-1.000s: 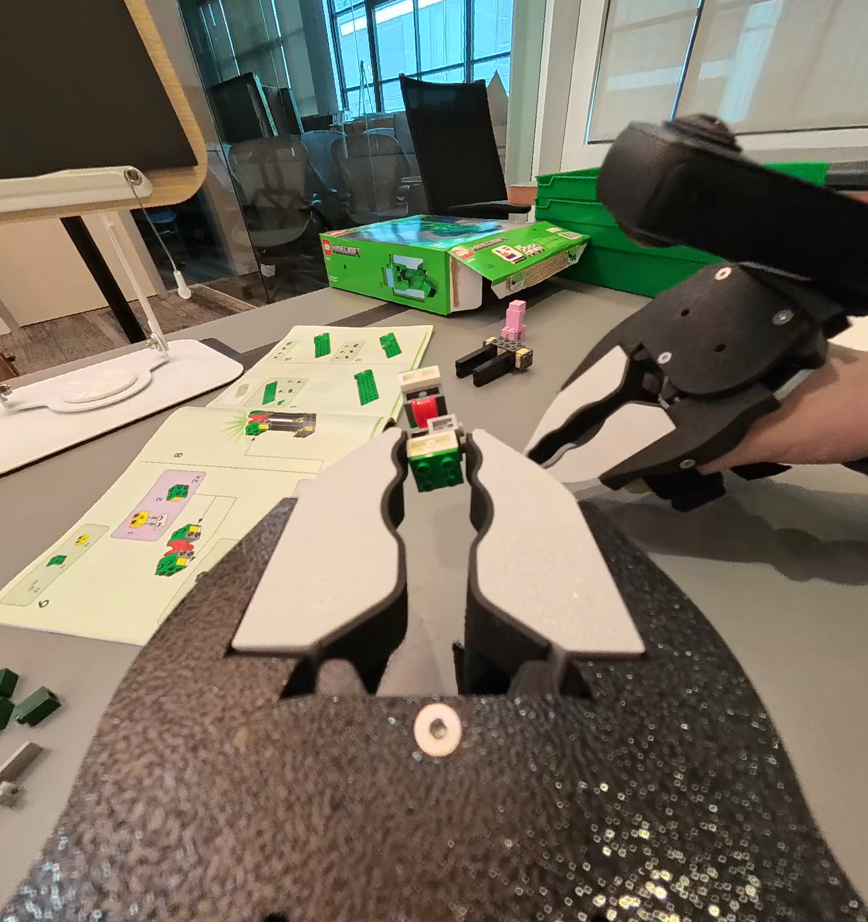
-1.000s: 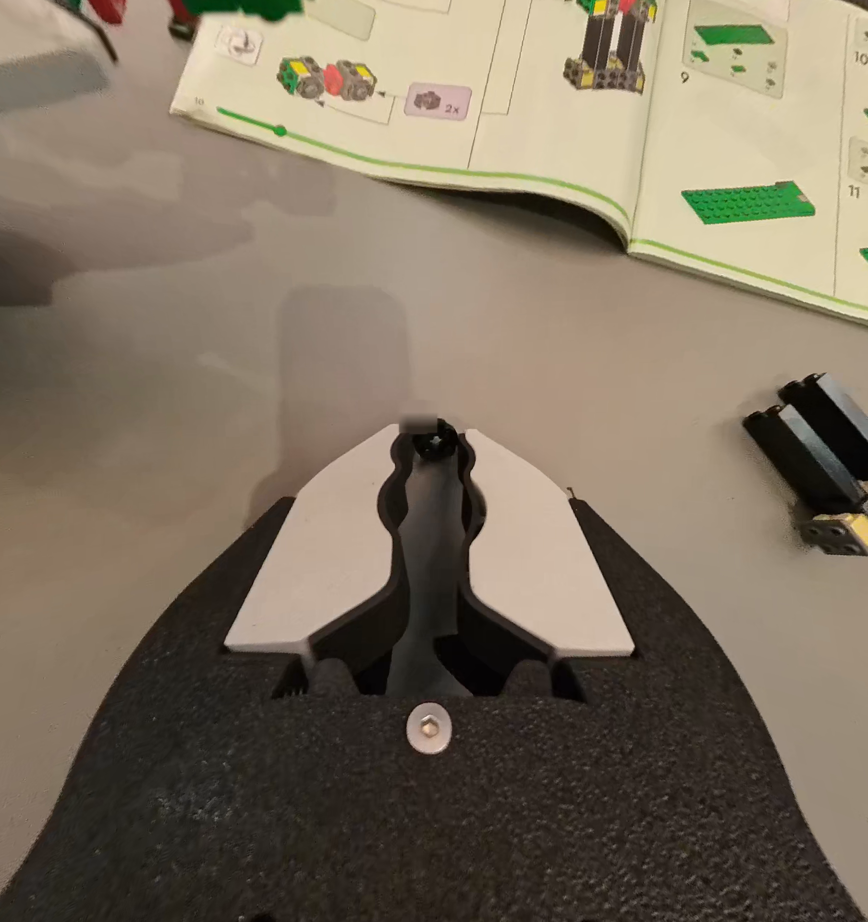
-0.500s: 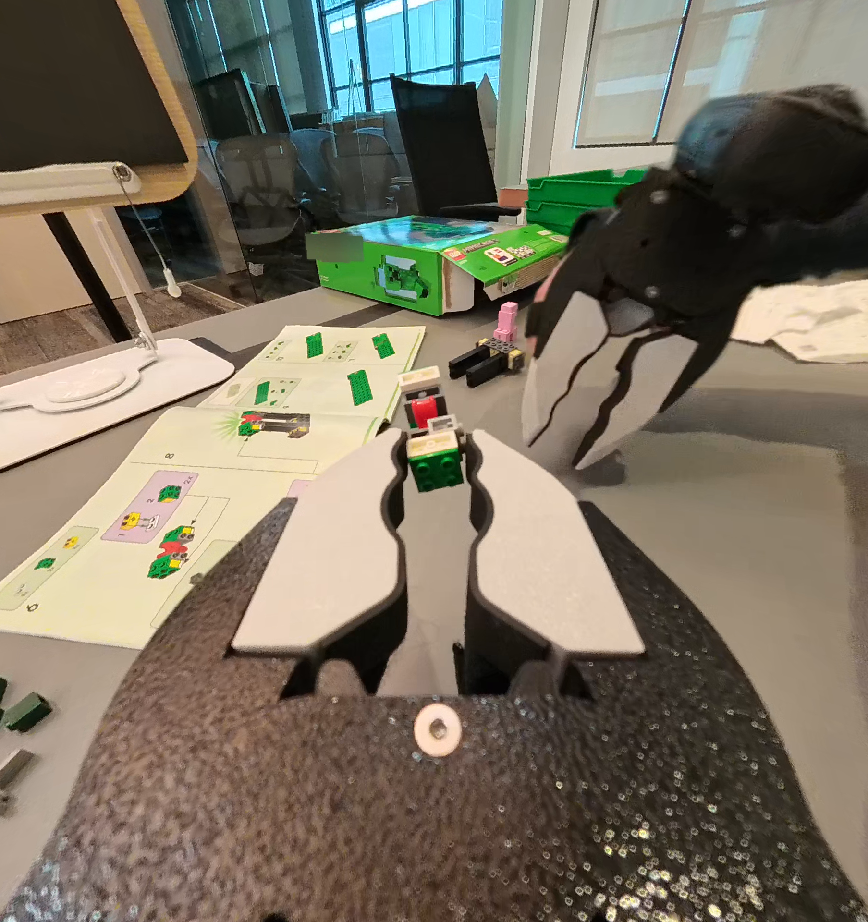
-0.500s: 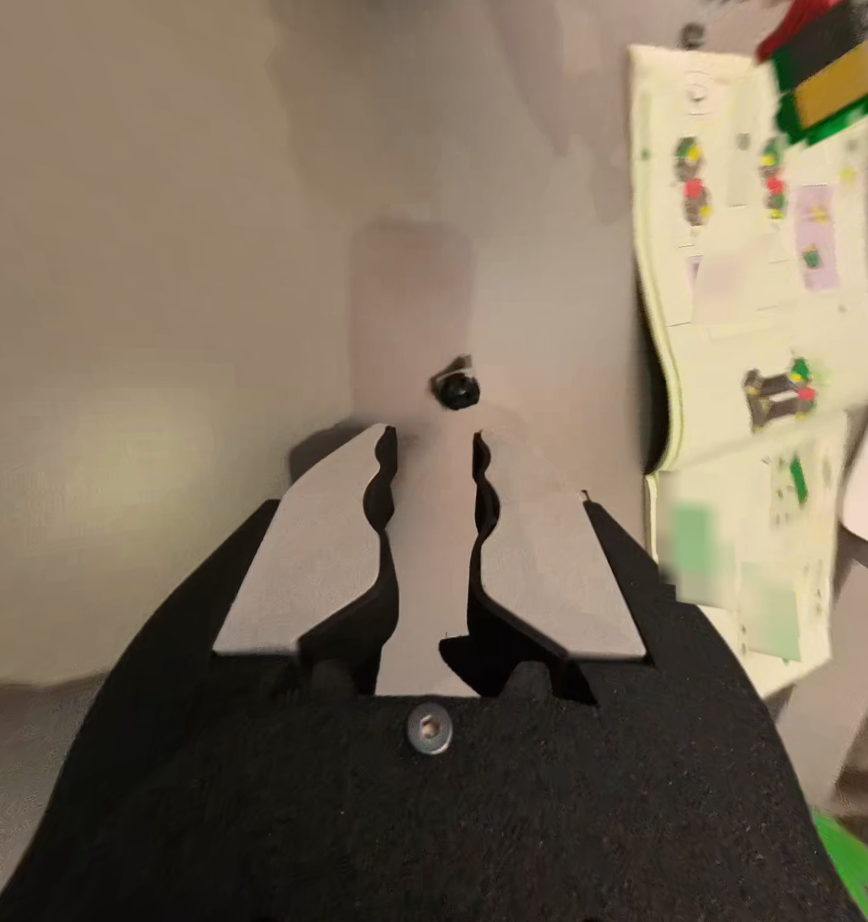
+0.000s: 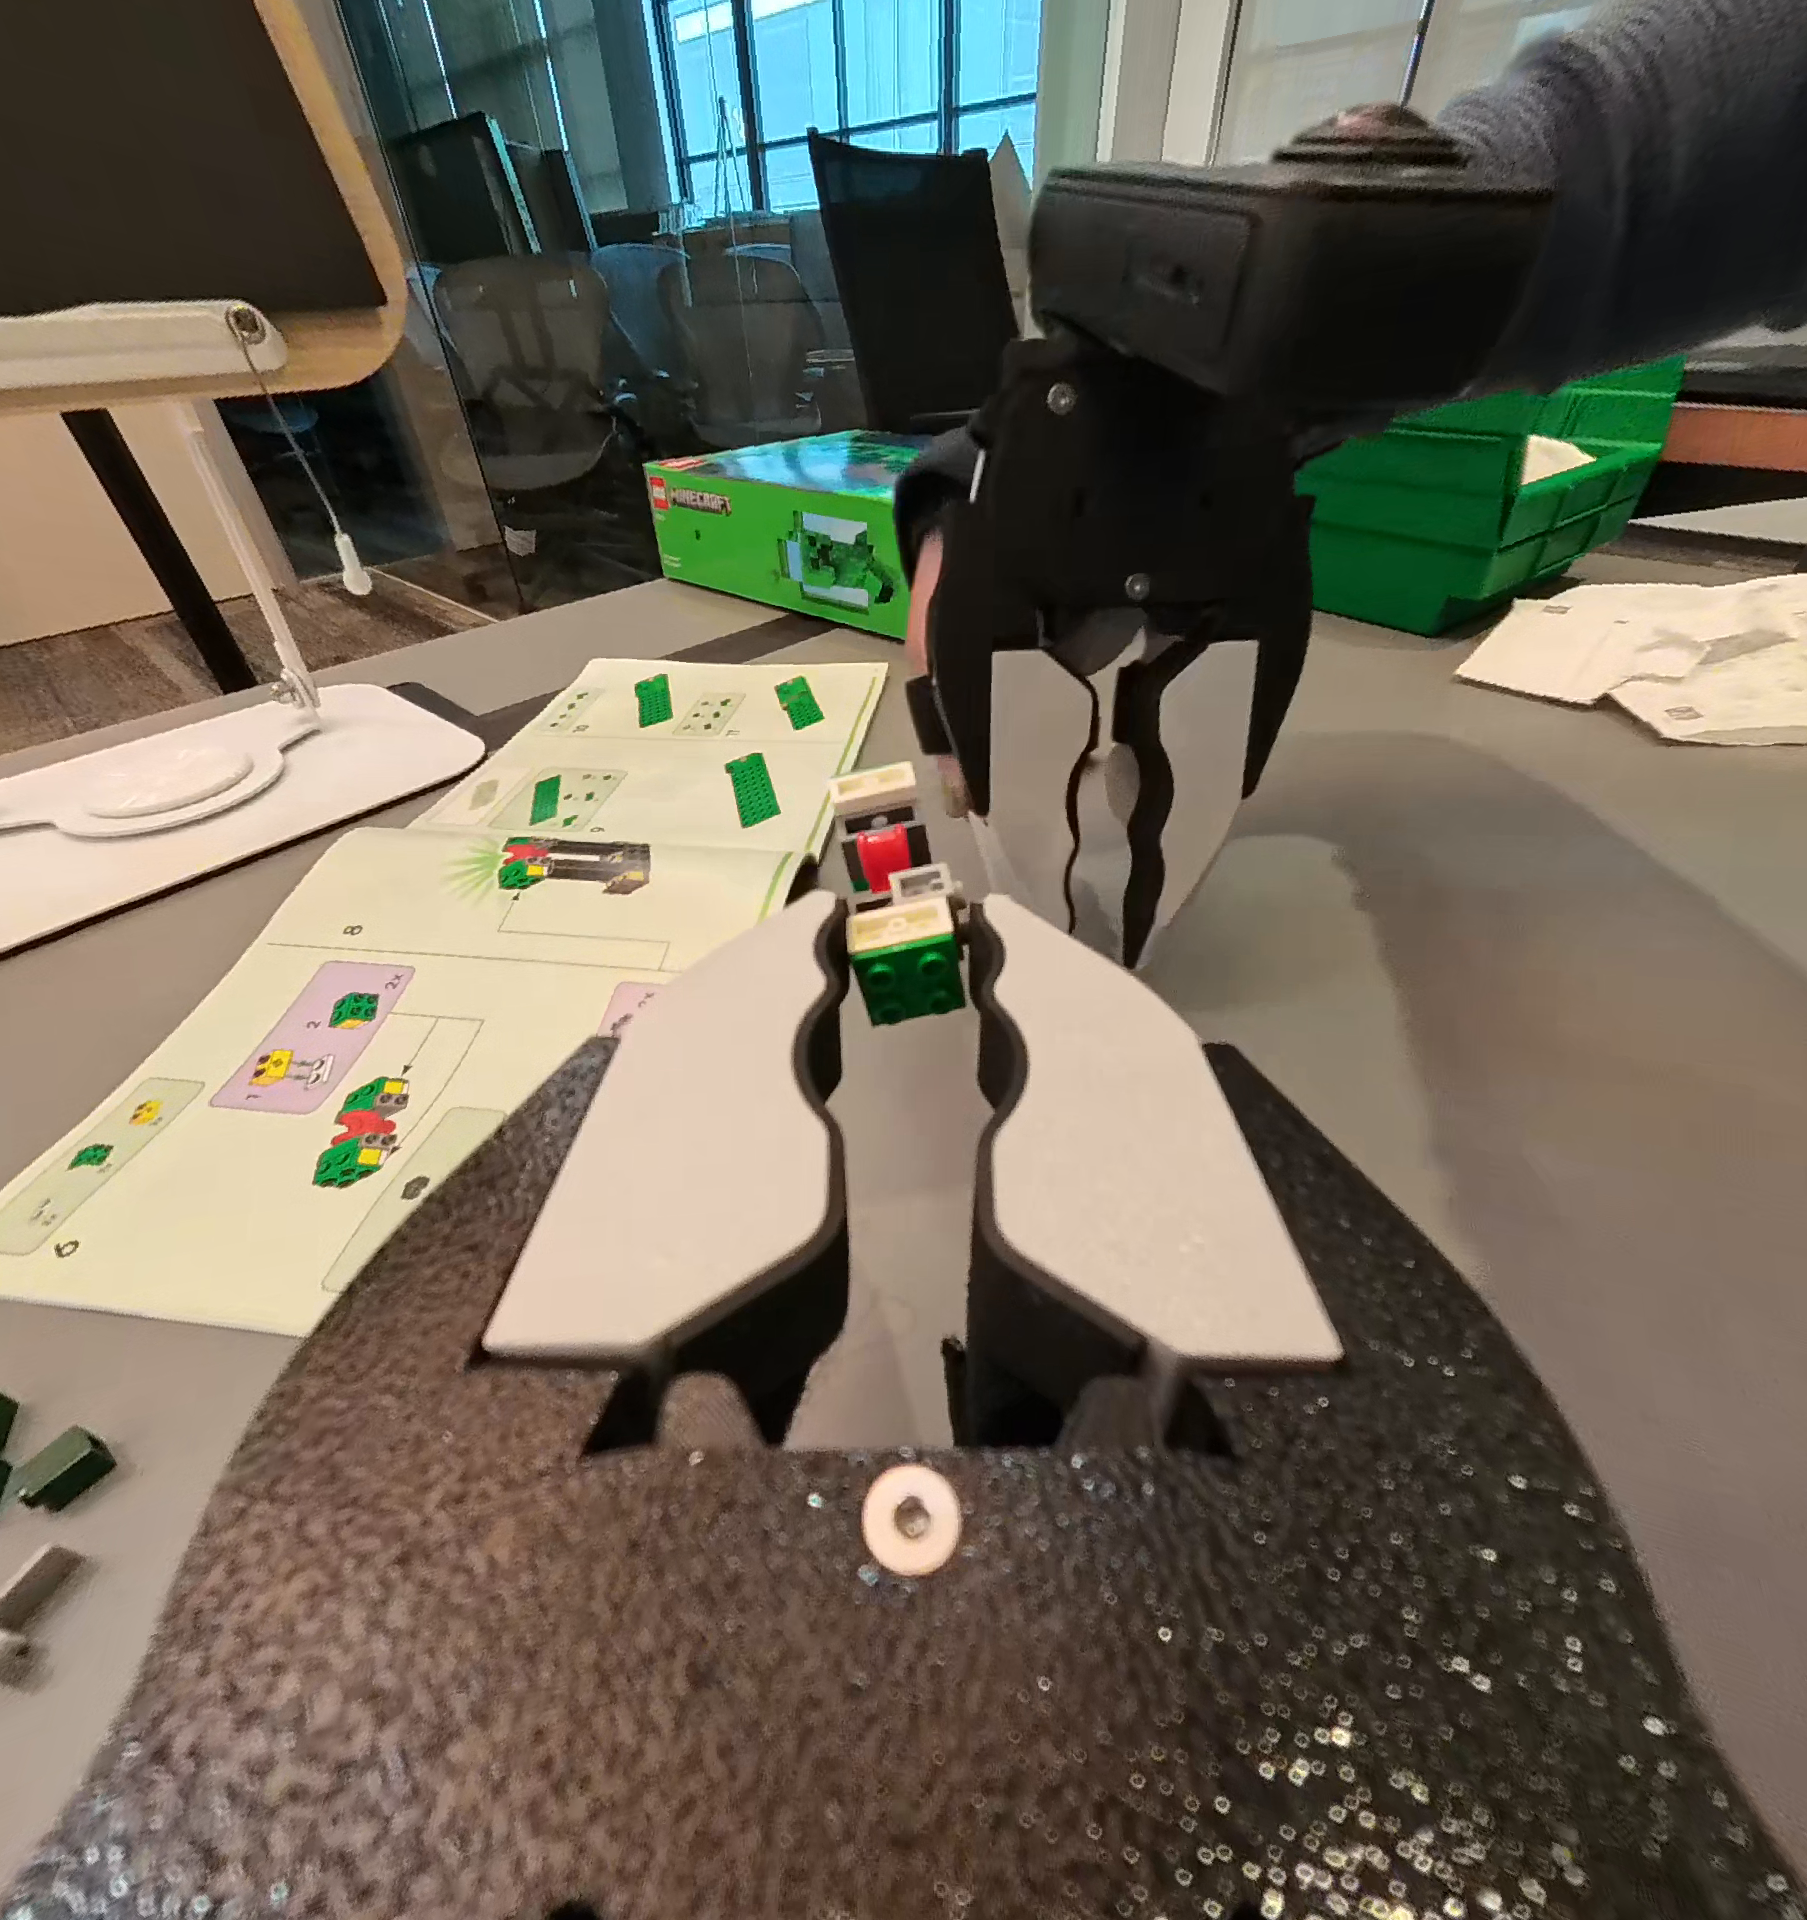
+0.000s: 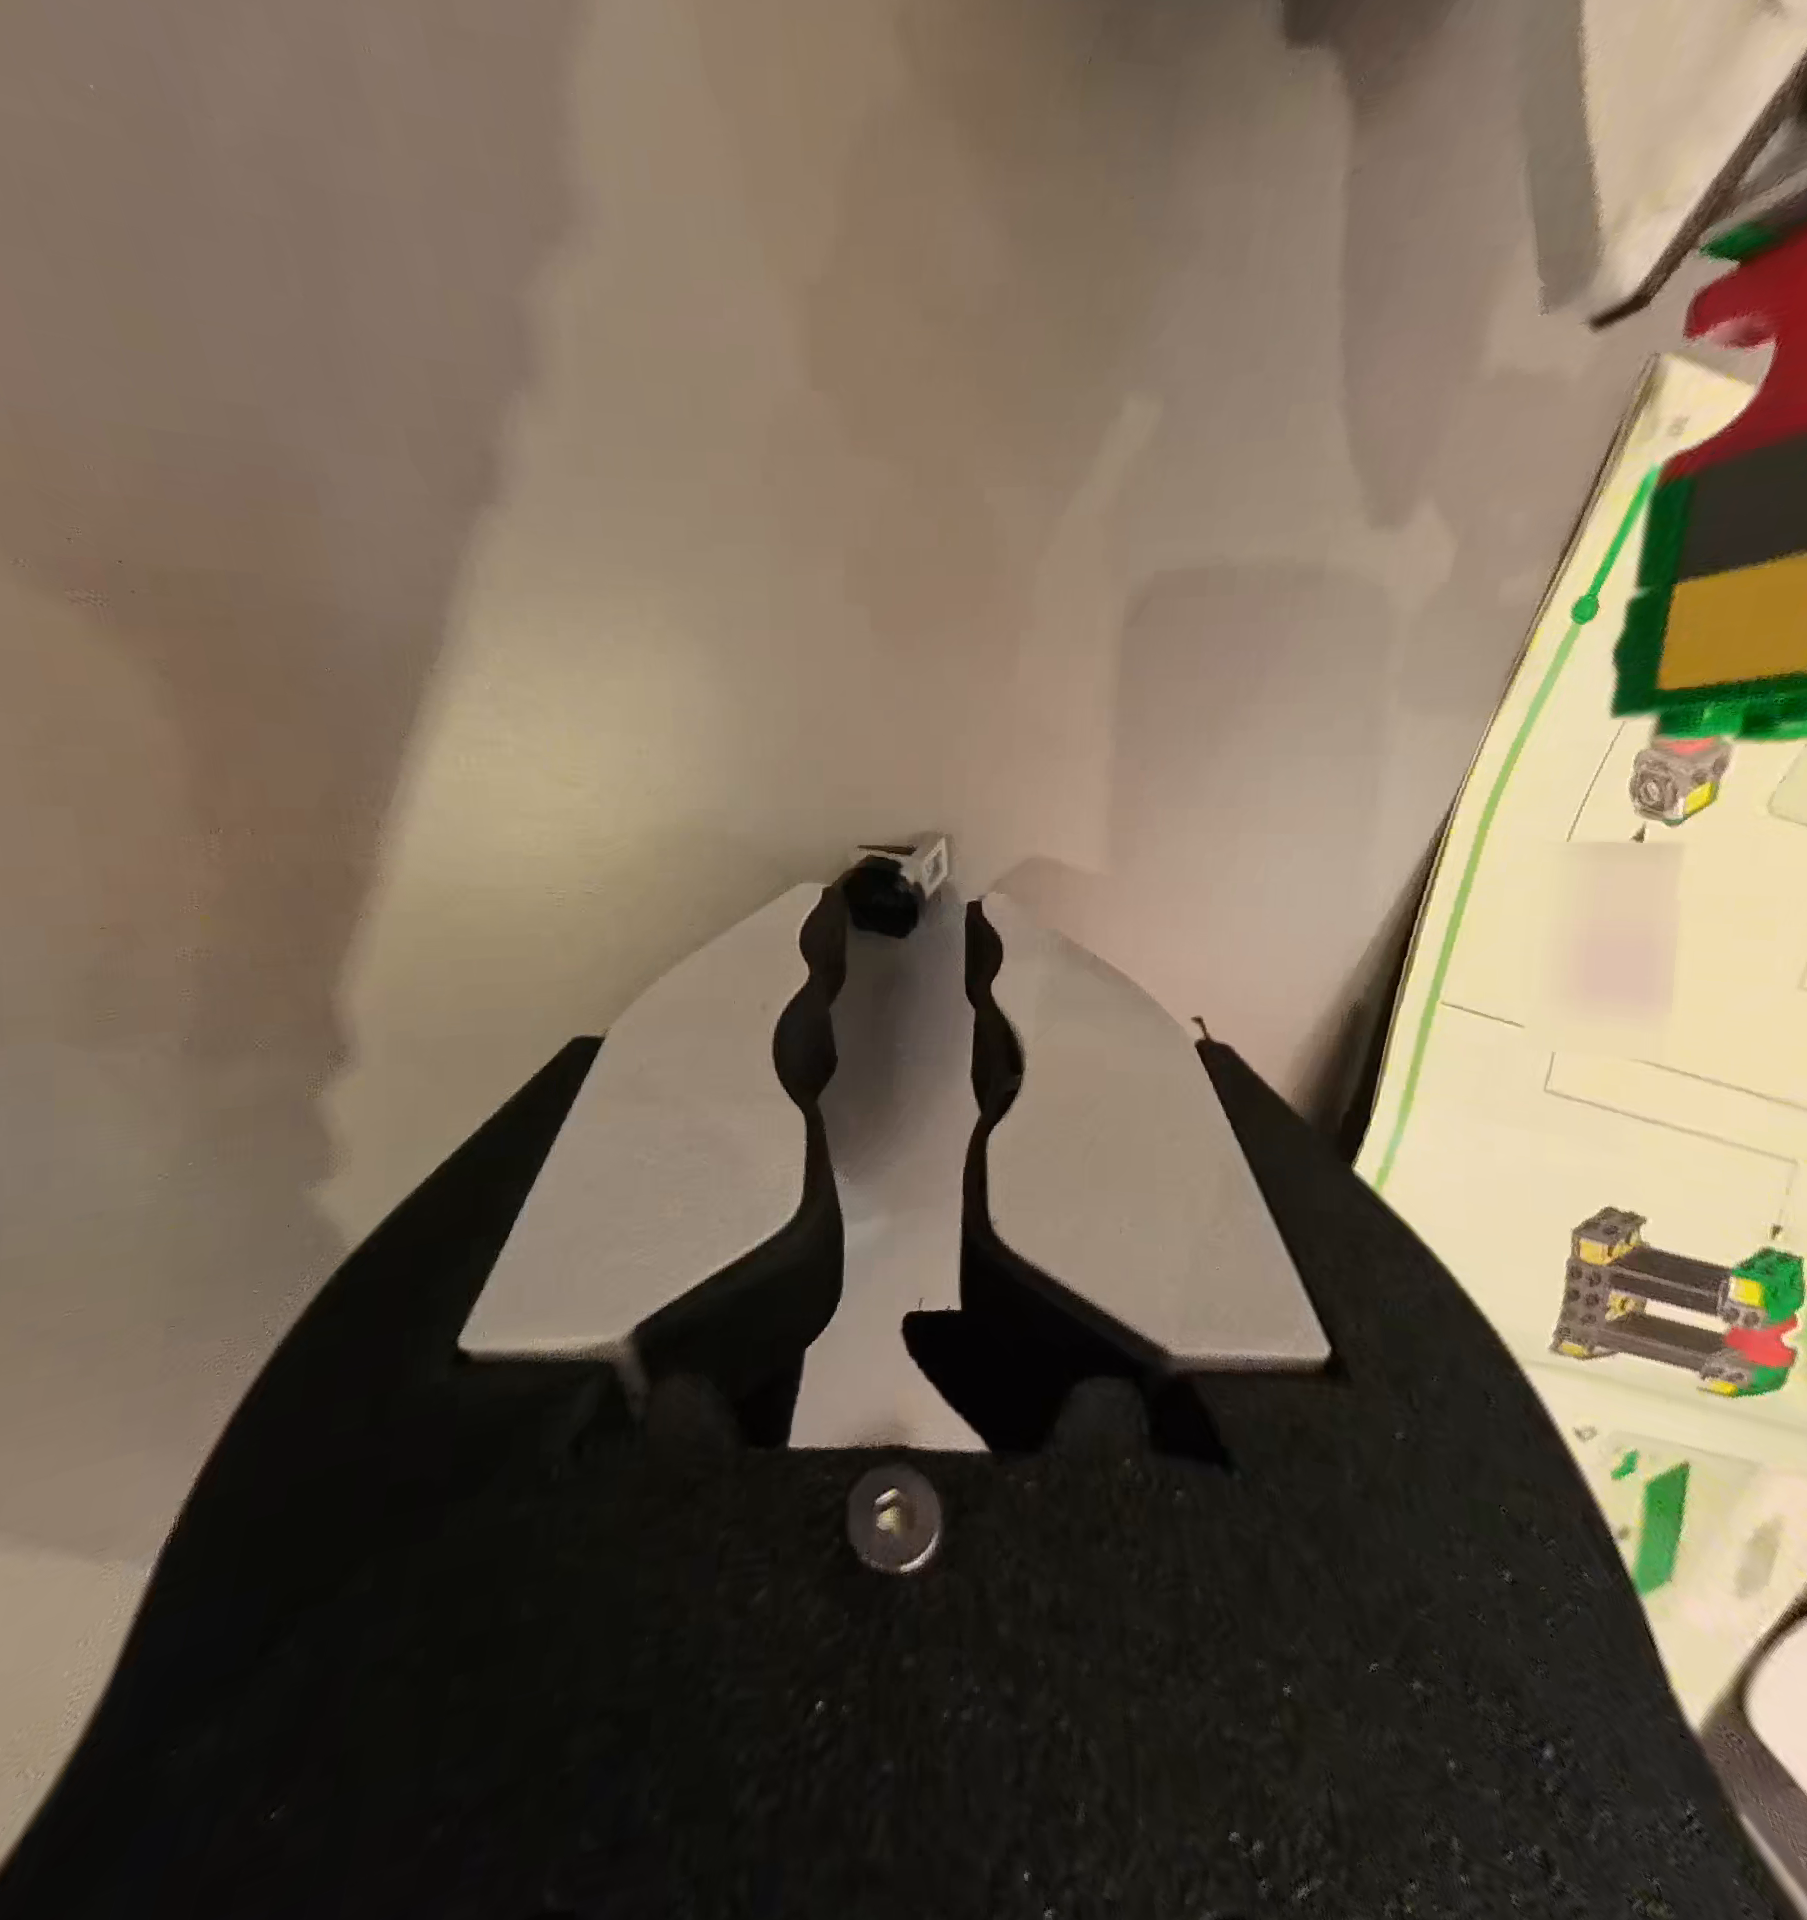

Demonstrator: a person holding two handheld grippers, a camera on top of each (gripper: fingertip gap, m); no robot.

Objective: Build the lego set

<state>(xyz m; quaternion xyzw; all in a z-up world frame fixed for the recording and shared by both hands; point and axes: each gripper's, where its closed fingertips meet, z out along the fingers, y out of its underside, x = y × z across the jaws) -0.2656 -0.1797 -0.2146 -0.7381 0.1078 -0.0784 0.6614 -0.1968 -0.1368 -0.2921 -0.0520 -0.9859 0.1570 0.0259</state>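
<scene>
At frame centre, the left gripper clamped a green brick assembly; the right gripper stood parted, a small black piece at its left tip.

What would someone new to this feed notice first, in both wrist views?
In the left wrist view, the left gripper is shut on a green, red and white lego assembly, with the right gripper pointing down at the table just beyond it. In the right wrist view, a small black and grey piece sits at that gripper's open tips. The instruction booklet lies open to the left.
</scene>
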